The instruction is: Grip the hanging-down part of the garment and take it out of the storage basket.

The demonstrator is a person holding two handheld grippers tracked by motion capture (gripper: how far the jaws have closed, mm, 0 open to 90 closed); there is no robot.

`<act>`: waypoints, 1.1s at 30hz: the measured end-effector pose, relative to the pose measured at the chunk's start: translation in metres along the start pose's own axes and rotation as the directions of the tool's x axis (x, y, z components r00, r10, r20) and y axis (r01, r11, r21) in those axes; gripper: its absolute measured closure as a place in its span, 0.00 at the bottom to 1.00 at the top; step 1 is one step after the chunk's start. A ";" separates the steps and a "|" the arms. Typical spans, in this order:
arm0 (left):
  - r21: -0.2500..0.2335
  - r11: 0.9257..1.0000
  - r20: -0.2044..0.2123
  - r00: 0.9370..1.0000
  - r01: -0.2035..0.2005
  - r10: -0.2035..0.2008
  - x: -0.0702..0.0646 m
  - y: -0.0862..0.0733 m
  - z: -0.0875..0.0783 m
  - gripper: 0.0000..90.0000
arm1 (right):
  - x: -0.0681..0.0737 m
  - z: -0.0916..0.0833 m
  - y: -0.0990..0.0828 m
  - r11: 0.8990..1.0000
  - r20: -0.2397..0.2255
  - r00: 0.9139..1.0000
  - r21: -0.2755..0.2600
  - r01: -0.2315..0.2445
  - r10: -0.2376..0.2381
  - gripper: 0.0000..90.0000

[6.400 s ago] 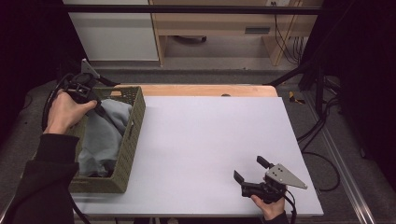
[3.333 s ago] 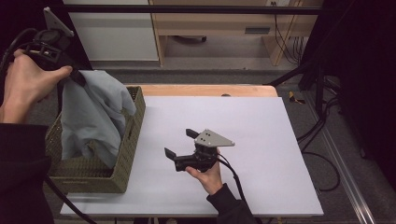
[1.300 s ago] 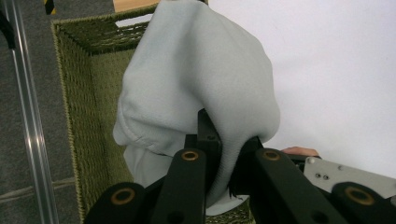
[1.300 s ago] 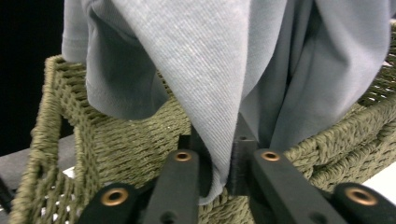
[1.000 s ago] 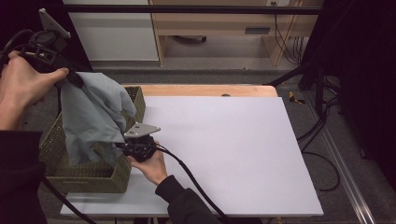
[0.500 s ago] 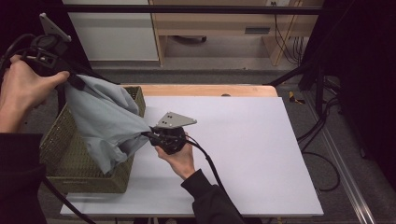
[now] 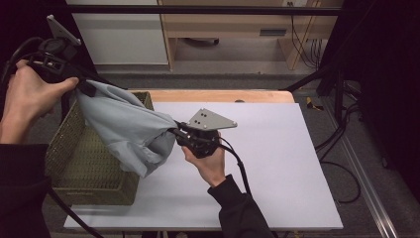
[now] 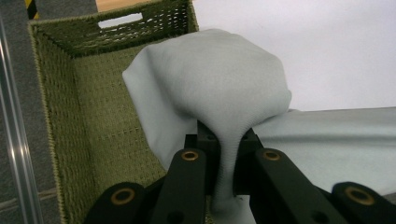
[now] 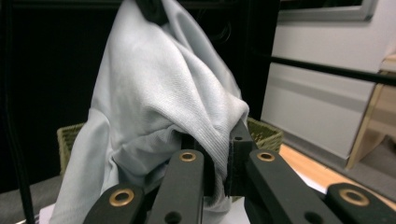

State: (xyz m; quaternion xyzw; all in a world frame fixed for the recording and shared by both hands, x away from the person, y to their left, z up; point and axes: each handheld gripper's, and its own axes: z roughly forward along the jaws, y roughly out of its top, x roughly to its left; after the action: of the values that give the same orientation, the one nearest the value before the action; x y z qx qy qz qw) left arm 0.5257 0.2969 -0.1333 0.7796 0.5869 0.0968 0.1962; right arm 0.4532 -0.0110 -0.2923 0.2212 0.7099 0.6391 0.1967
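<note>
L gripper (image 8: 224,154) + R gripper (image 9: 219,163) both clamped on grey garment (image 7: 131,126) (above basket (image 7: 74,163)).

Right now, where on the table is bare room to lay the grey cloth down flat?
The white table top is bare from the right tool across to its right edge, and along the near edge. It is crowded at the left: the green basket stands there, with the grey cloth stretched above it.
</note>
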 end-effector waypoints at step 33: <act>0.024 0.998 0.011 0.998 -0.056 0.056 -0.020 0.004 0.017 0.94 | -0.014 -0.004 -0.041 0.995 -0.001 0.997 0.059 -0.075 0.075 0.95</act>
State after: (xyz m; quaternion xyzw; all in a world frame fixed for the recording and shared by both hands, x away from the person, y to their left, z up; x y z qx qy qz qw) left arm 0.5303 0.2738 -0.1454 0.7985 0.5649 0.0914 0.1870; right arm 0.4600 -0.0257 -0.3332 0.2523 0.7198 0.6254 0.1649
